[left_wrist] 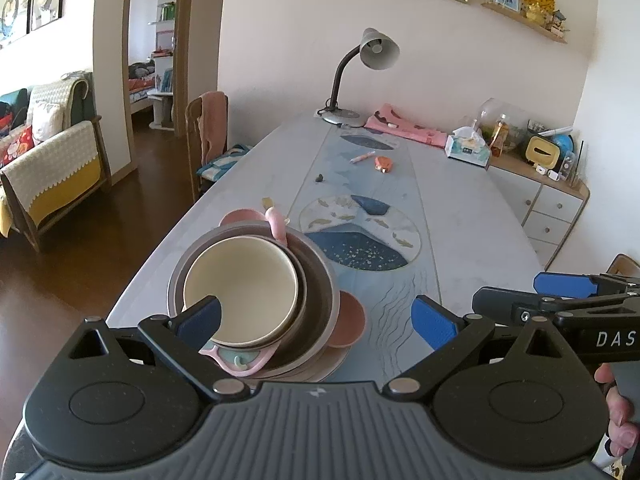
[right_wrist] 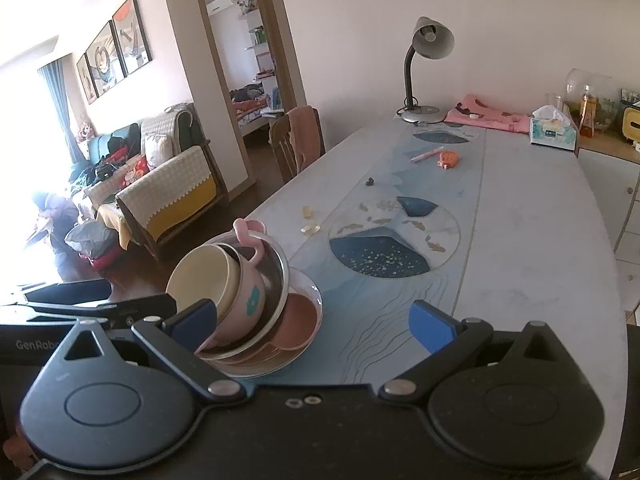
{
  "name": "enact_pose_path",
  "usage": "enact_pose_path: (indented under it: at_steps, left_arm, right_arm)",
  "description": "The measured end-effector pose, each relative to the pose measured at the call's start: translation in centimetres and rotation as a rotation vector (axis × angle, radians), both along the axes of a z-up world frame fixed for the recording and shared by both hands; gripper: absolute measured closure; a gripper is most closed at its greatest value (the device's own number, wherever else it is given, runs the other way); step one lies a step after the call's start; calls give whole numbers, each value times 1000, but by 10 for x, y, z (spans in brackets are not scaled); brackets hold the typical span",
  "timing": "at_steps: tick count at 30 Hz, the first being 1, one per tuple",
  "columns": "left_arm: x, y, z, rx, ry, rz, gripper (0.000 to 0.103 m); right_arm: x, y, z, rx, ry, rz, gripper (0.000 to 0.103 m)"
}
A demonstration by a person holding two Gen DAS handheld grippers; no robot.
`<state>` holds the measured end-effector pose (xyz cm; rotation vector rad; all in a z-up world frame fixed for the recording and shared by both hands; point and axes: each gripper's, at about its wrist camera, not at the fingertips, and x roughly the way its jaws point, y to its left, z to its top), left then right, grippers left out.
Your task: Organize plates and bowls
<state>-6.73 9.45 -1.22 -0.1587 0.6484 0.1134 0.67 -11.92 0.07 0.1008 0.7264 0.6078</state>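
The tabletop [right_wrist: 520, 240] carries one nested stack near its left edge: a steel plate [right_wrist: 310, 284] at the base, a steel bowl [right_wrist: 280, 276] within, then a tilted pink cup [right_wrist: 248, 296] holding the cream bowl [left_wrist: 240, 276]. Nesting is judged to save space; the left gripper [left_wrist: 316, 316] and right gripper [right_wrist: 312, 320] are kept with jaws spread, nothing pinched

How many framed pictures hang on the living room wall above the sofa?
3 in the right wrist view, side by side above the sofa: nearest the doorway, middle, and farthest by the curtain. More may be hidden in the window glare.
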Motion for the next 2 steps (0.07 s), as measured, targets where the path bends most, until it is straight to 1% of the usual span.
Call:
enact_pose_path:
  at_steps: [2]
  left_arm:
    - [2,2,-2,-6,7,1,1]
  right_arm:
    - [3,1,-1,0,3,0,0]
